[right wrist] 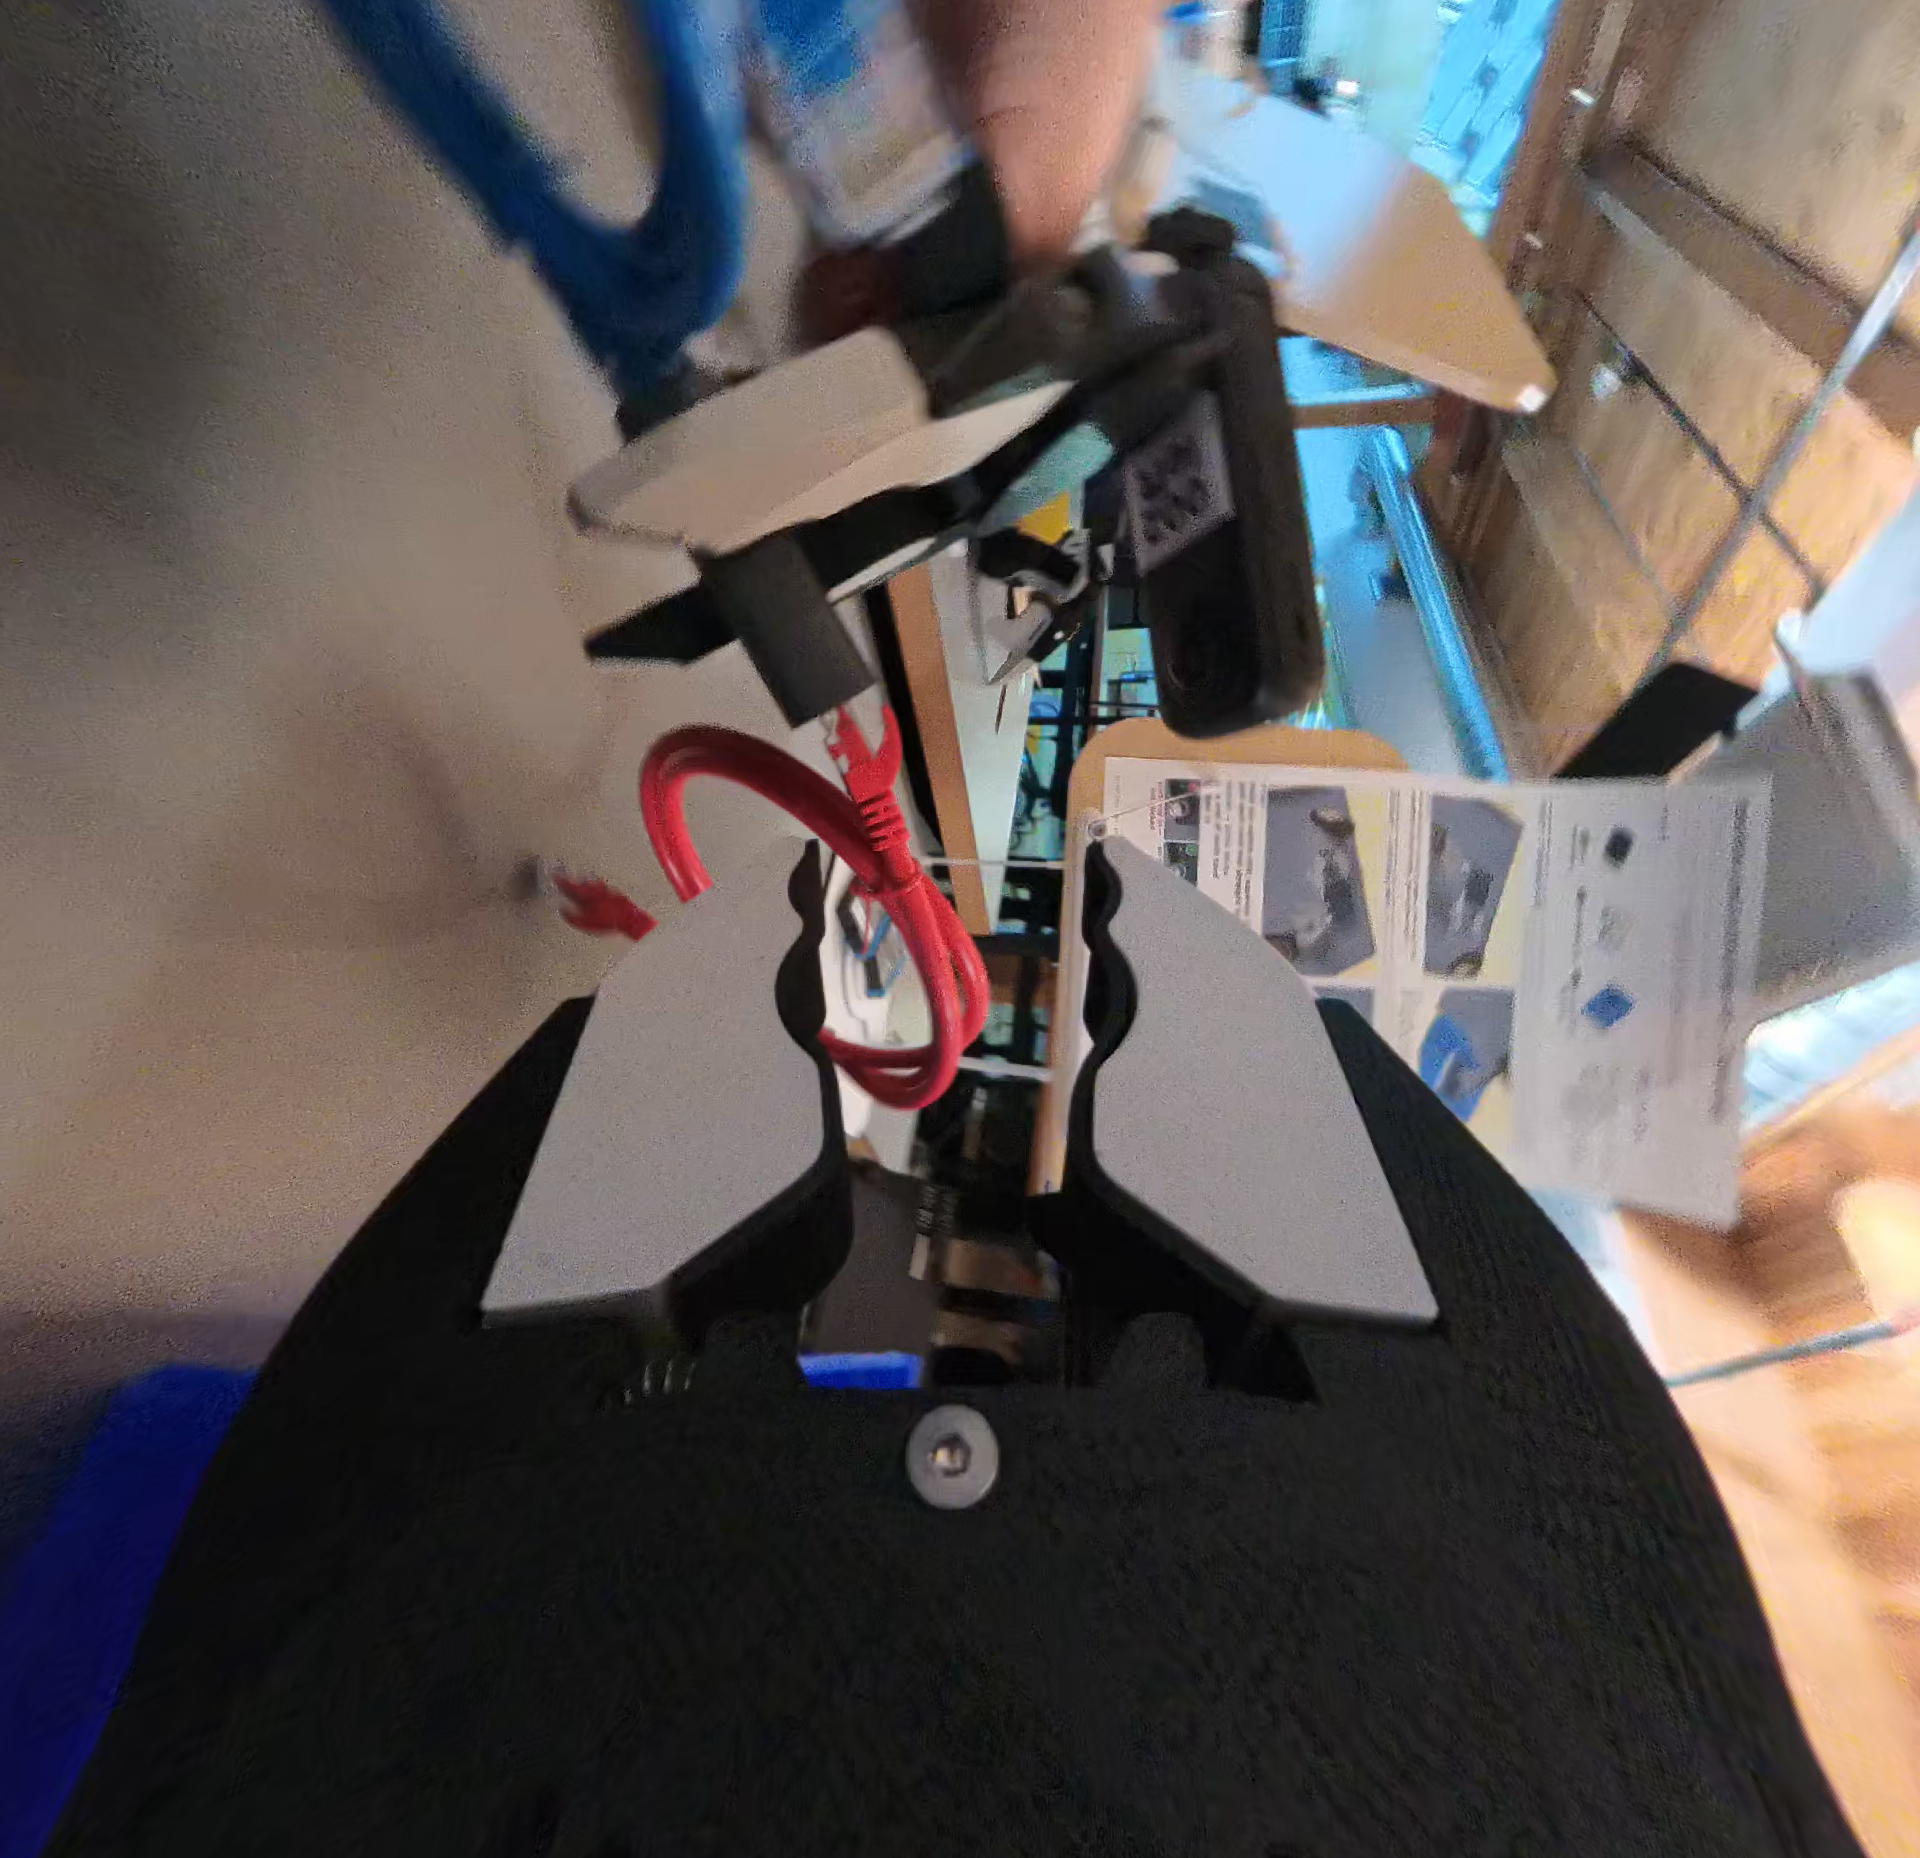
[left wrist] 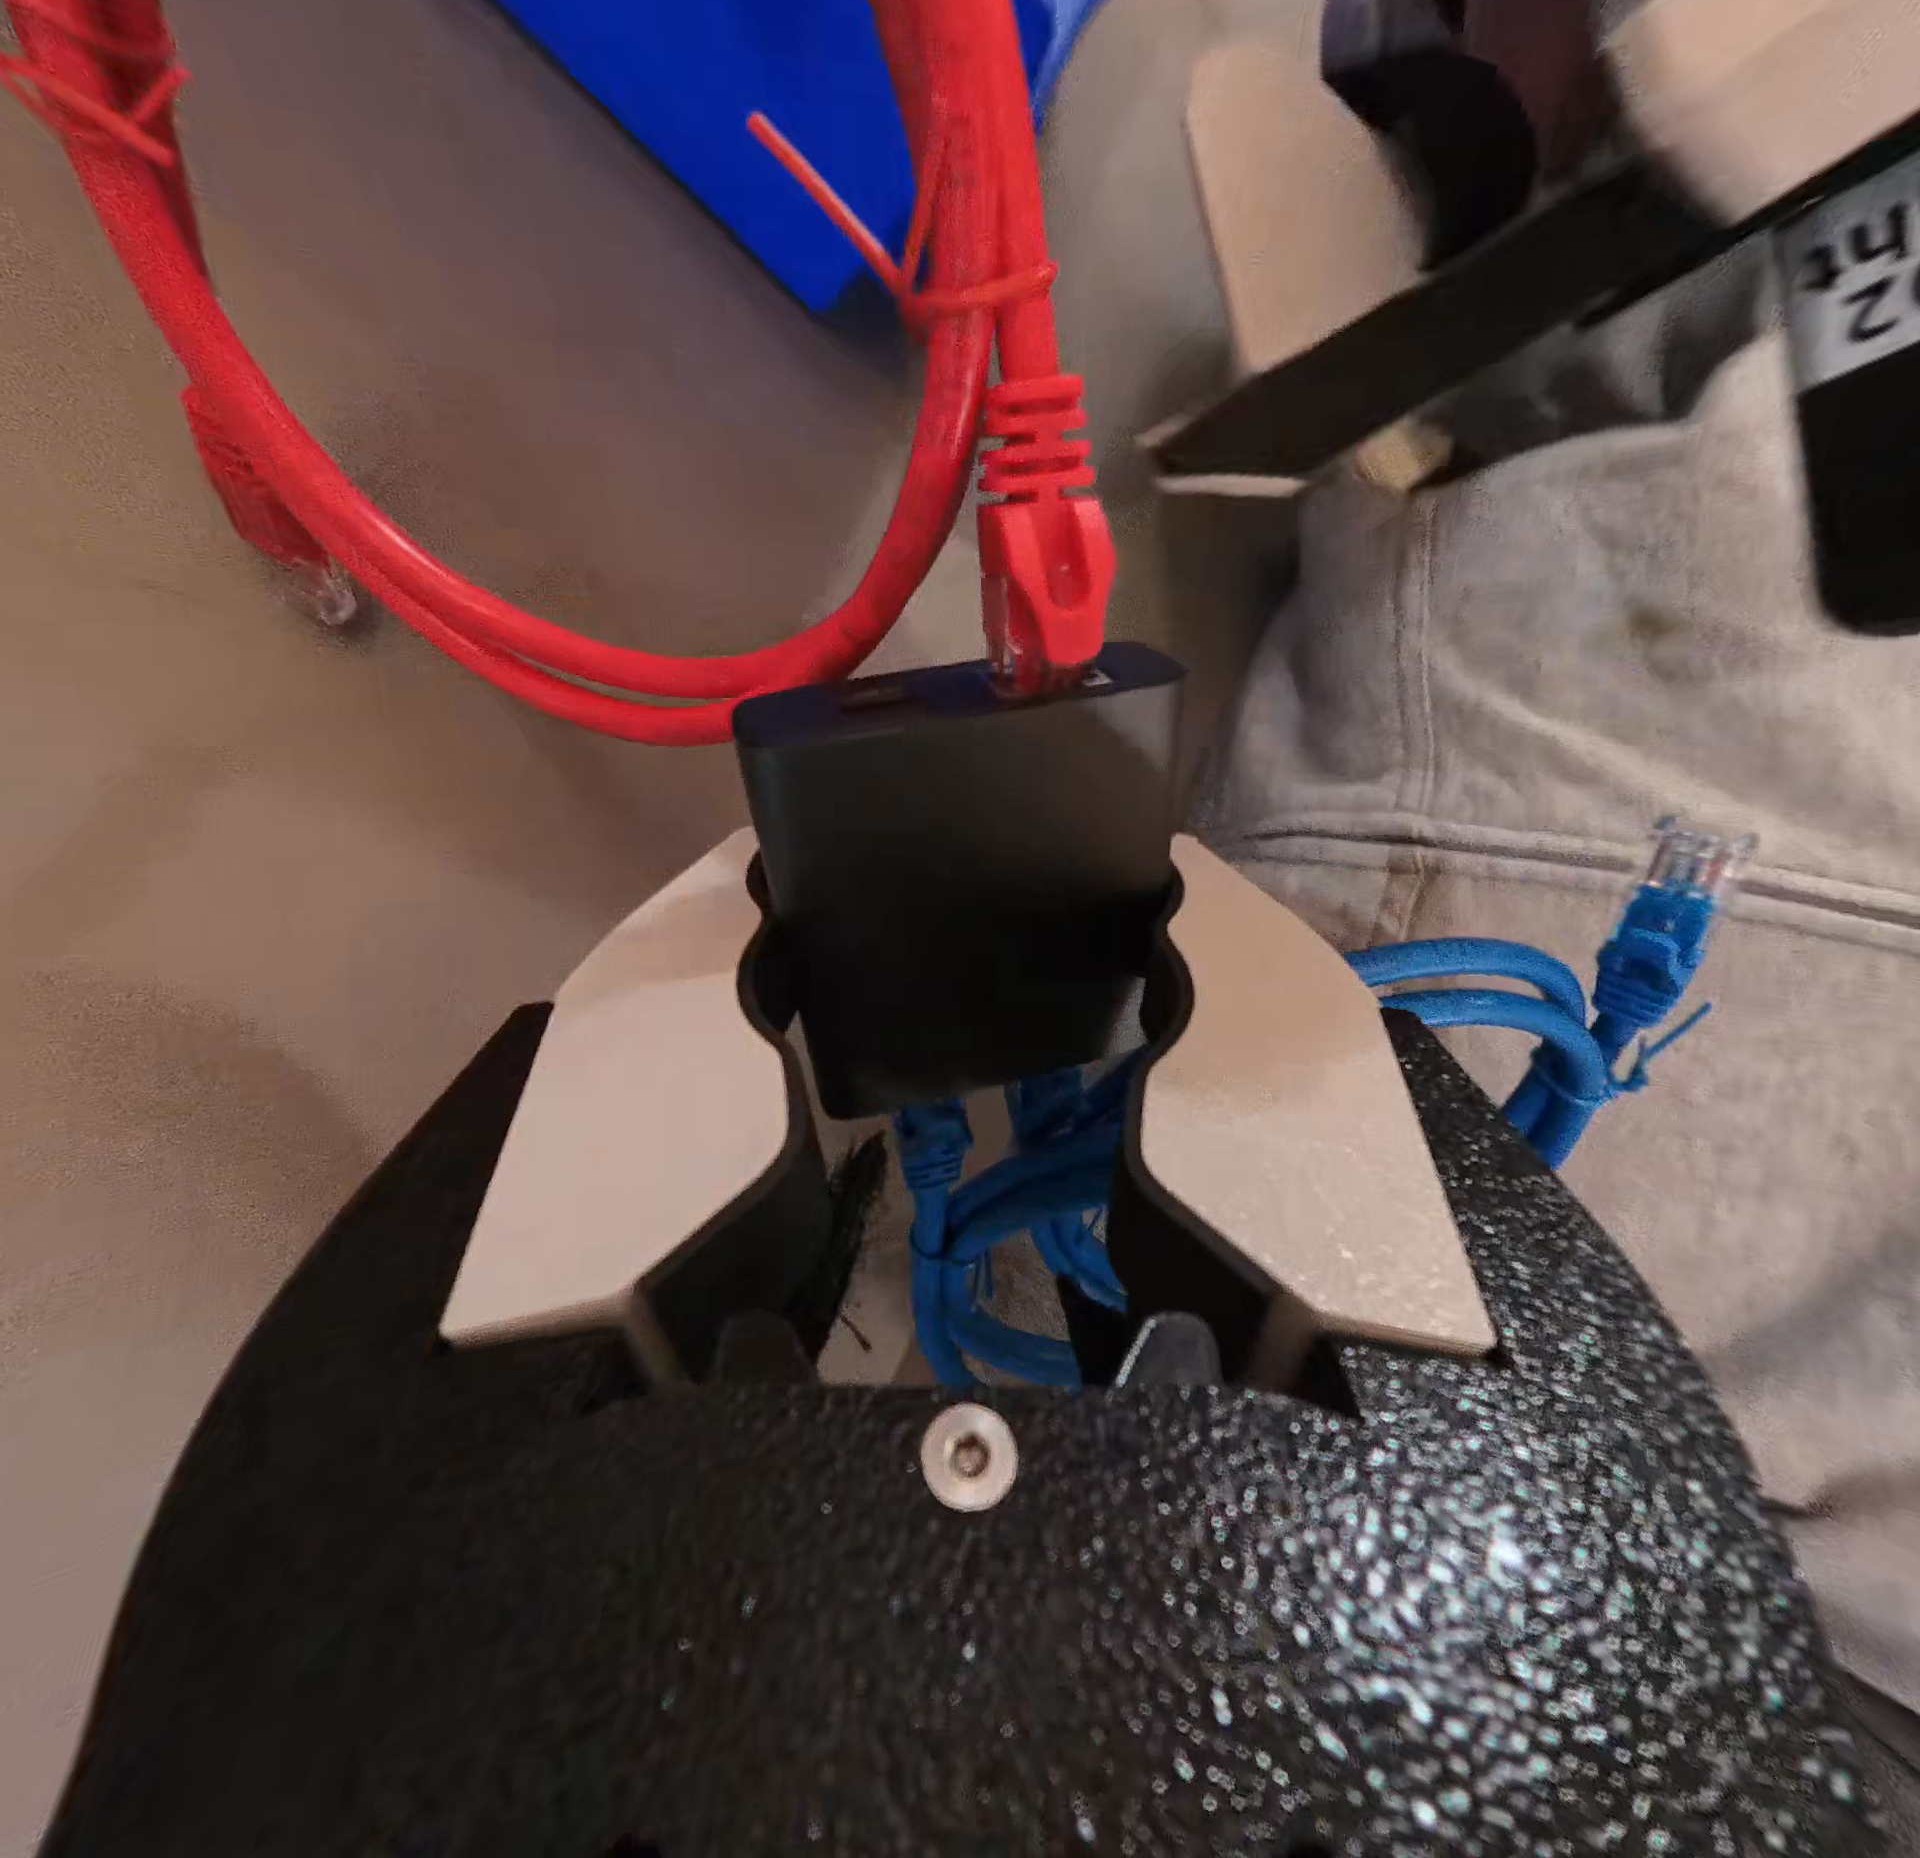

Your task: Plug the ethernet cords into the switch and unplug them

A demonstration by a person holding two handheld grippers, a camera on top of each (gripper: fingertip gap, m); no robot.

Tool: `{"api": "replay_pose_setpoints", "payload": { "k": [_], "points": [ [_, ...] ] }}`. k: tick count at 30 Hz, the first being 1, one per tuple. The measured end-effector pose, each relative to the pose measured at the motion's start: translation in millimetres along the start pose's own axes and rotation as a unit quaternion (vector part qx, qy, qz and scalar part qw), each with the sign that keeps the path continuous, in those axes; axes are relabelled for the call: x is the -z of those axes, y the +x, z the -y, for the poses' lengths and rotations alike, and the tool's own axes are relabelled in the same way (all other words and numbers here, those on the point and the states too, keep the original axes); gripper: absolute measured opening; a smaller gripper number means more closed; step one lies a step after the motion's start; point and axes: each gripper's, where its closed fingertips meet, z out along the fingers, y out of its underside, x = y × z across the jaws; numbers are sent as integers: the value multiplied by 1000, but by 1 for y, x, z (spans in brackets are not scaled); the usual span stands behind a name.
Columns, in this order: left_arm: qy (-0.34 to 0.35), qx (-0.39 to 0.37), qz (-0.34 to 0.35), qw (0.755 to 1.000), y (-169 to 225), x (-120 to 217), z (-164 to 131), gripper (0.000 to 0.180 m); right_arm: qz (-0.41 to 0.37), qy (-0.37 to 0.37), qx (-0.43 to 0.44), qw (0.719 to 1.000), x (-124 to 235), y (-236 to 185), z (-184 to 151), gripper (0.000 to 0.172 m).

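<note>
Left gripper (left wrist: 961, 935): clamped on the black switch (left wrist: 961, 821), both pads pressed against its sides, near end of the body buried between the fingers, far port face pointing away. Switch also visible from the right wrist view (right wrist: 800, 624), held up off the table.

Right gripper (right wrist: 951, 935): fingers parted to a middling gap, nothing between the pads; only background seen through the opening. Standing well apart from the switch, up and to the right of it in the left view (left wrist: 1299, 426).

Red cord (left wrist: 1039, 520): plug seated in a port on the far face, right of centre. Neighbouring port to its left empty. Rest of the red cord looping down to the beige table (left wrist: 312, 873), its second plug (left wrist: 322, 587) lying loose there.

Blue cords (left wrist: 997, 1185): bundled under the near end of the switch; plugged in there or not, cannot tell. One blue plug (left wrist: 1688, 873) plainly free, resting on grey cloth (left wrist: 1507, 717). Blue bin (left wrist: 727, 94) beyond.

Judged progress: one red plug in, at least one port open, at least one blue plug unplaced. Unplugging phase seemingly not begun, though cannot be ruled out.
</note>
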Motion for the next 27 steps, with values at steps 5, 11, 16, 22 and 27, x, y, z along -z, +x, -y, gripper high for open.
{"api": "replay_pose_setpoints", "payload": {
  "k": [5, 11, 16, 22, 27],
  "points": [
    [-46, 3, -53, 998, 16, -15, -9, 66, 69, 13, 99, 993, -14, -32, 3, 45],
    [-66, 12, -59, 996, 19, -19, -15, 66, 72, 27, 135, 988, -21, -41, 9, 30],
    [-15, -11, -9, 1000, 7, -14, -1, 63, 83, 8, 41, 996, -23, -36, 5, 17],
    [158, -50, 104, 981, -14, 37, 39, 82, 73, -51, -37, 995, -33, -30, -16, 14],
    [282, -161, 303, 896, -7, 104, 53, 81, 43, -97, -152, 983, -41, -4, -46, 14]
  ]
}}
